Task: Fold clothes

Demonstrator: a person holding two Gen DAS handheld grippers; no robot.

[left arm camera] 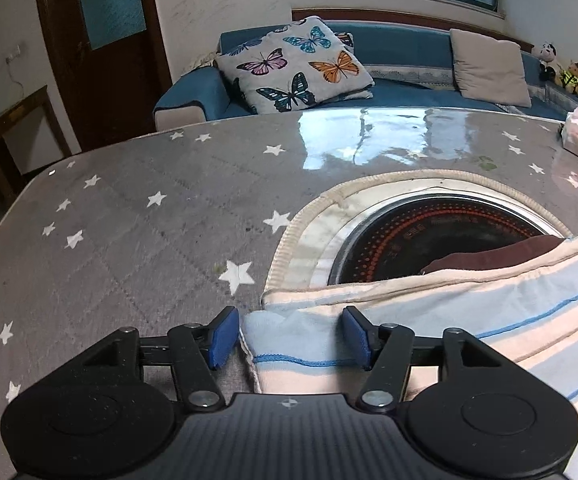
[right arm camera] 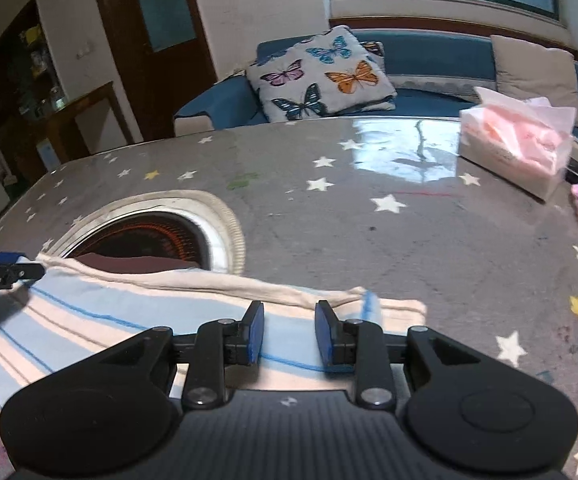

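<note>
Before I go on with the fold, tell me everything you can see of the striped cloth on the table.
The striped cloth is soft woven fabric in pale blue and cream bands with thin blue lines and a cream hem. It lies folded in layers on the star-patterned table cover, its far edge overlapping the round burner opening, where a dark brown fabric shows beneath it. The left gripper straddles one end and the right gripper the other; both stand open, fingers not pressing the cloth.

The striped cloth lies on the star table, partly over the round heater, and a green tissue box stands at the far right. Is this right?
One thing is wrong: the tissue box is pink, not green, as the right wrist view shows. The rest holds: the striped cloth lies on the star table, partly over the round heater.
</note>
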